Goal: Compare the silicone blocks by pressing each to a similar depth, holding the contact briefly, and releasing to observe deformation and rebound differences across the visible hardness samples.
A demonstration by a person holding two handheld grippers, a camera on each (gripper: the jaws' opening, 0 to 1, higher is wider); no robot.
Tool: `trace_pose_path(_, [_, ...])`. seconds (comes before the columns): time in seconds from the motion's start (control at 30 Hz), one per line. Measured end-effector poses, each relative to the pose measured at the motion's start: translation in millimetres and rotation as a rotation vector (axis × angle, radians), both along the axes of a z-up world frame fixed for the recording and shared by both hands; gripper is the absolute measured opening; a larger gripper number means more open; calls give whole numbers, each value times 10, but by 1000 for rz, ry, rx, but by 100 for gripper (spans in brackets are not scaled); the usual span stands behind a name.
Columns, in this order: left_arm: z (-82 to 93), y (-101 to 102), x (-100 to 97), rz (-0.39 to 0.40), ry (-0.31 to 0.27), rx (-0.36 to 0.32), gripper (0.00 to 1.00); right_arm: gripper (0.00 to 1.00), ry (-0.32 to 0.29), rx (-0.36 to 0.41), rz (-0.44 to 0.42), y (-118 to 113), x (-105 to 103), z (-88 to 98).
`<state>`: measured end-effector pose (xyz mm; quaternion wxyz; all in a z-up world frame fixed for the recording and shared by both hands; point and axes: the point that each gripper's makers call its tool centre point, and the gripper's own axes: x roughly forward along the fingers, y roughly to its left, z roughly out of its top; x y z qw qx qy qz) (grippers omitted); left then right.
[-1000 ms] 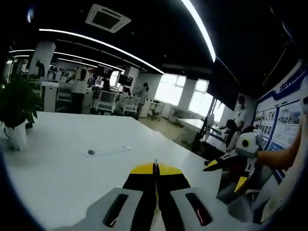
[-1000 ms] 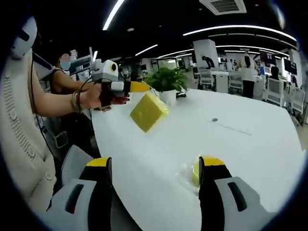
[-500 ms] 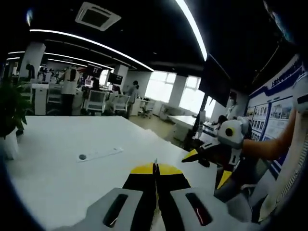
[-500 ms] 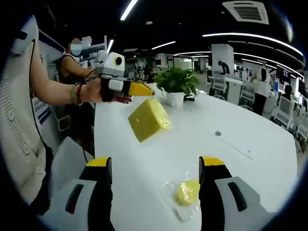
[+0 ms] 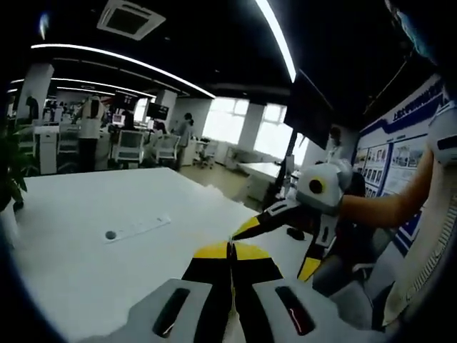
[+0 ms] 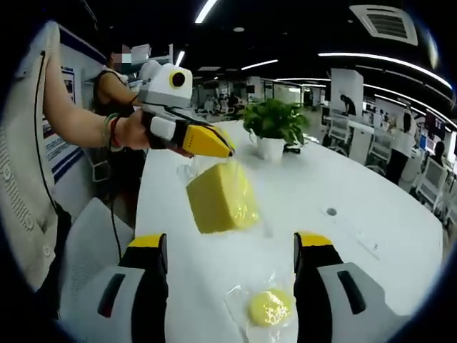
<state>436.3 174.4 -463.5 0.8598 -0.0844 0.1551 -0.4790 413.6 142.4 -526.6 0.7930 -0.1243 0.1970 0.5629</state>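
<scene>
A yellow silicone block (image 6: pixel 220 196) in a clear bag hangs above the white table (image 6: pixel 400 250). The left gripper (image 6: pixel 218 146) is shut on the bag's top. In the left gripper view its jaws (image 5: pixel 230 247) meet at the bottom centre, and the block is hidden below them. My right gripper (image 6: pixel 230 243) is open and empty, its jaws framing the block from just in front. It also appears as the right gripper (image 5: pixel 278 246), open, close beside the left jaws. A round yellow sample (image 6: pixel 268 309) in a clear bag lies on the table by the right jaw.
A potted plant (image 6: pixel 275 125) in a white pot stands at the far end of the table. A white strip with a dark dot (image 5: pixel 136 229) lies mid-table. The table edge runs along the left of the right gripper view, beside a grey chair (image 6: pixel 93 236). People stand at distant desks.
The two grippers have come closer together. The hanging block now looms larger between the right jaws, and the round sample has come further into view. The left gripper stays shut.
</scene>
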Motion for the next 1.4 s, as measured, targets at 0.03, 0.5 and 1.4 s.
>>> trace_pose_path(0.03, [-2,-20,-3,-7,1,0,0,68,-2,-3,6,13,10,-10])
trace_pose_path(0.5, [1,-174,-40,-86,1,-7,0,67,8,-45,86,250,115,-142])
trace_pose_path(1.4, [34,-334,-299,-254,-54,50,0,32,52,-110,220,481,-59,-313])
